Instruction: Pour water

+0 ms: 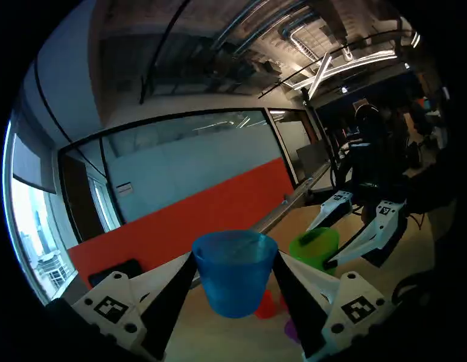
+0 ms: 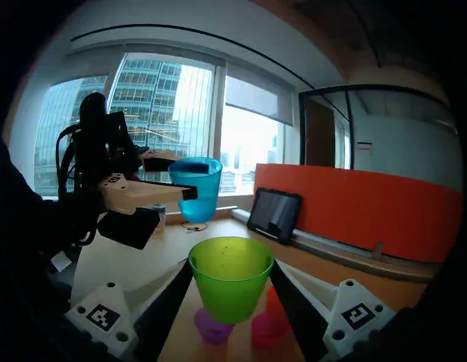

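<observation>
A translucent blue cup [image 1: 235, 273] is held upright between the fingers of my left gripper [image 1: 235, 280], lifted above the wooden table [image 1: 221, 338]. My right gripper [image 2: 232, 283] is shut on a green cup [image 2: 231, 277], also upright and raised. In the left gripper view the green cup [image 1: 315, 246] shows to the right, with the right gripper [image 1: 321, 241] around it. In the right gripper view the blue cup [image 2: 197, 188] hangs farther off at the left, held by the left gripper [image 2: 194, 181]. No water is discernible in either cup.
Small red [image 2: 271, 323] and purple [image 2: 212, 327] cups stand on the table below the green cup. A dark tablet [image 2: 274, 214] leans by an orange partition [image 2: 366, 208]. Windows [image 2: 161, 120] lie behind. A small jar [image 2: 157, 215] sits near the left gripper.
</observation>
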Demonstrator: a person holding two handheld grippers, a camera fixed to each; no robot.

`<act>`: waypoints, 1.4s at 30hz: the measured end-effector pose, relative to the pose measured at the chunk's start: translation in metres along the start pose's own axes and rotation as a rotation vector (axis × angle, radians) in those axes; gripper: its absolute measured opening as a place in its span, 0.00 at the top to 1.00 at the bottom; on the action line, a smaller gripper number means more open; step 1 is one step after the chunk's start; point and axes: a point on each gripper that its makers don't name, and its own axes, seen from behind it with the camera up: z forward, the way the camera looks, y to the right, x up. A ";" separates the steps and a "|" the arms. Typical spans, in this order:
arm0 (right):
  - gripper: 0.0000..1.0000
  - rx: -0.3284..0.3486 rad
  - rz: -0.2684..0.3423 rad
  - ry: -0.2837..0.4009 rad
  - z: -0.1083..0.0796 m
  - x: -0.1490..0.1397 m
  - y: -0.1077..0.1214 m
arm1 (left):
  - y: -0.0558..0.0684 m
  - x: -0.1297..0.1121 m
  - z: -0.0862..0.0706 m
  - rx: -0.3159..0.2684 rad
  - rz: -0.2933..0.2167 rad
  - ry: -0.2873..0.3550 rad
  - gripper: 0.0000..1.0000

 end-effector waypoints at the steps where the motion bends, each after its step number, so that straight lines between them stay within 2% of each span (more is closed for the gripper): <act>1: 0.08 0.003 0.000 0.001 0.001 0.000 -0.001 | 0.000 0.001 0.000 0.001 0.011 -0.001 0.14; 15: 0.08 0.036 0.008 0.005 0.011 -0.005 -0.012 | -0.003 0.023 0.010 0.026 0.199 -0.007 0.14; 27: 0.08 0.051 0.015 0.010 0.015 -0.007 -0.016 | -0.005 0.035 0.014 0.038 0.333 -0.025 0.14; 42: 0.08 0.070 0.012 0.010 0.018 -0.006 -0.023 | -0.011 0.046 0.019 0.057 0.473 -0.031 0.14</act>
